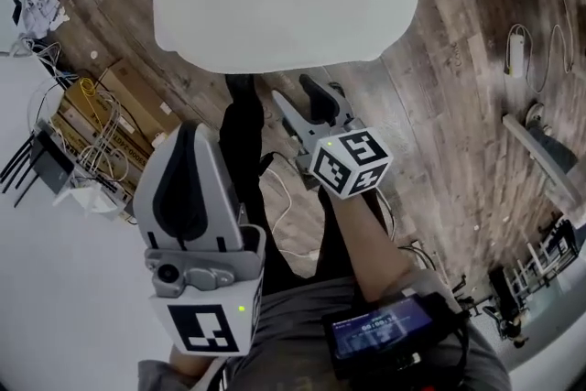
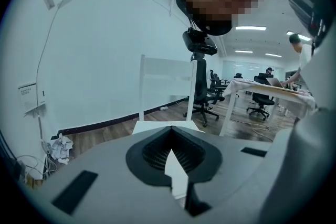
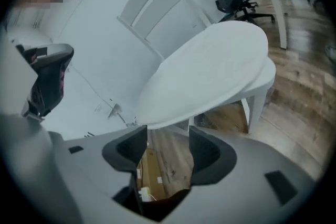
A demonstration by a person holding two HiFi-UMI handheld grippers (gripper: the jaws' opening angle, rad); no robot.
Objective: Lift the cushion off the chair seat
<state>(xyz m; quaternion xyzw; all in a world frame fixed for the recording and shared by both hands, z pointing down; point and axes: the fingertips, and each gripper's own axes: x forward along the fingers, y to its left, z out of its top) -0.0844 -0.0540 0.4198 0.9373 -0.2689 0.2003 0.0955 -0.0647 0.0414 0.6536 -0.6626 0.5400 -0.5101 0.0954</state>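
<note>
**Right gripper** (image 3: 167, 136): the jaws are spread and hold nothing; only wooden floor (image 1: 449, 59) shows through the gap. The gripper tilts downward, with its tips just short of the near rim of the cushion (image 3: 210, 71) and not touching it. In my judgement it is held open here so that it can take that rim on the approach.

**Left gripper** (image 2: 170, 131): the jaws are pressed together at the tips and carry nothing. It faces the chair (image 2: 167, 86) from farther back, well apart from the cushion. It appears to be on standby and has no part in the grasp.

**Task object:** the cushion is white and rounded and lies flat on the chair seat (image 3: 266, 77), whose rim shows beneath it at one side. It has not been lifted, so the task has yet to begin.

**Surroundings:**
- The chair back (image 3: 157, 2) stands on the far side, which leaves the near rim as the free access.
- Nothing lies between the right gripper and the cushion.
- A cardboard box with loose cables (image 1: 101, 119) and some crumpled paper (image 1: 37, 3) lie by the wall to the left, clear of the approach.
- Office chairs (image 2: 202, 94) stand well beyond.

**Risk noted:** the rim looks soft and may fold or slip out of a shallow grip.
</note>
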